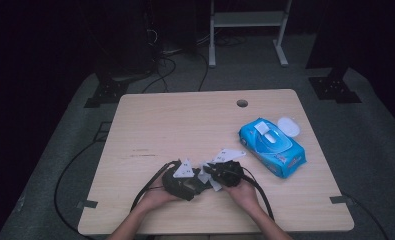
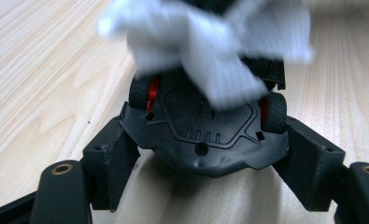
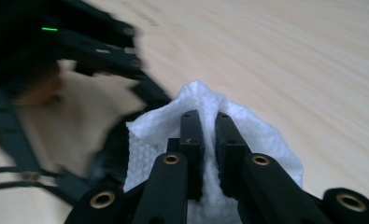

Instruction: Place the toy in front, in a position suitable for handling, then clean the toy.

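Left side first: my left hand-held gripper (image 1: 192, 184) sits low over the near part of the worktop (image 1: 185, 120), jaws set fairly wide and clamped on a black toy car (image 2: 205, 135). In the left gripper view the car hangs between my two jaws belly-side toward the camera, black tyres with red hubs showing at either flank, each pad pressed against a side of the body. The car is near the front edge of the worktop, slightly left of centre.

Middle: a white wipe (image 2: 210, 51) is draped against the far end of the car, blurred in the left gripper view. In the right gripper view the same wipe (image 3: 247, 135) bunches up around my jaws.

Right of that: my right hand-held gripper (image 3: 209, 122) is nearly closed, jaws pinching the wipe, and it meets the left one just above the worktop.

Far right: a blue wipes pack (image 1: 271, 146) lies on the worktop, well apart from my hands, its white lid (image 1: 289, 126) flipped open.
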Action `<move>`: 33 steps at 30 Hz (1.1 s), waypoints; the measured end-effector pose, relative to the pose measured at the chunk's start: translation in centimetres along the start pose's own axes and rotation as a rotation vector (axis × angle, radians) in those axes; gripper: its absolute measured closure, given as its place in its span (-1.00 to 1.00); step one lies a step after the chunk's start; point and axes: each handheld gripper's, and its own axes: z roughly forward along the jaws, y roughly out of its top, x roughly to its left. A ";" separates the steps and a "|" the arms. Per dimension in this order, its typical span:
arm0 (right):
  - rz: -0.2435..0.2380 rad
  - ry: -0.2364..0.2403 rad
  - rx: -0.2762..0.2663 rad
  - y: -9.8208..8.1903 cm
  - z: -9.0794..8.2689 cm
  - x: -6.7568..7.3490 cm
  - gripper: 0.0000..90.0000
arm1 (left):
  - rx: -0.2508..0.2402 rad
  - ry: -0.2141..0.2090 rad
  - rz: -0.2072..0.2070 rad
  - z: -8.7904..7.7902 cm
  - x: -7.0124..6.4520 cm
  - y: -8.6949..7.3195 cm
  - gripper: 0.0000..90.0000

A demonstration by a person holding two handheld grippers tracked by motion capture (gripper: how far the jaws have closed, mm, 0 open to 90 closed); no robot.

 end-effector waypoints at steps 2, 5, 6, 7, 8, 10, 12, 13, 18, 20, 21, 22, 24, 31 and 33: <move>-0.061 0.022 0.010 0.2 0.3 1.1 0.85 | 0.001 -0.005 -0.004 0.0 0.0 0.0 -0.42; -0.062 0.001 0.024 0.4 0.3 0.8 0.85 | -0.004 -0.003 -0.003 -0.1 0.0 0.0 -0.42; -0.034 0.002 0.021 0.4 0.2 0.4 0.85 | -0.007 -0.003 -0.005 -0.1 0.1 0.0 -0.42; -0.019 0.005 0.018 0.4 0.2 0.2 0.85 | -0.006 -0.001 -0.003 -0.1 0.1 0.0 -0.42; -0.024 0.001 0.017 0.4 0.2 0.2 0.85 | -0.005 0.000 0.000 0.0 0.0 0.1 -0.42; -0.031 0.034 0.018 0.5 0.4 0.9 0.85 | -0.002 -0.003 0.002 0.0 0.1 0.0 -0.42; -0.051 0.087 0.026 0.6 0.8 1.7 0.85 | 0.005 -0.002 0.003 -0.1 0.1 0.0 -0.42; -0.074 0.079 0.027 0.7 0.9 2.1 0.85 | 0.002 0.001 0.005 -0.2 0.0 -0.1 -0.42; -0.052 0.081 0.021 0.7 0.7 1.8 0.85 | -0.005 0.001 0.010 -0.4 0.0 -0.1 -0.42; -0.056 0.073 0.027 0.7 0.6 1.9 0.85 | -0.001 0.000 0.011 -0.3 0.0 -0.1 -0.42; -0.053 0.081 0.029 0.7 0.7 2.0 0.85 | -0.001 0.001 0.010 -0.4 0.0 0.0 -0.42; -0.053 0.096 0.026 0.7 0.8 2.3 0.85 | -0.001 0.005 0.013 -0.4 0.0 0.0 -0.42; -0.077 0.109 0.027 0.9 1.2 3.0 0.85 | 0.000 0.005 0.006 -0.4 0.0 -0.1 -0.42; -0.087 -0.014 0.041 0.7 0.4 1.0 0.85 | -0.002 0.009 -0.010 -0.4 0.3 -0.2 -0.42; -0.060 -0.016 0.032 0.4 0.1 0.6 0.85 | -0.001 0.009 -0.007 -0.2 0.2 -0.1 -0.42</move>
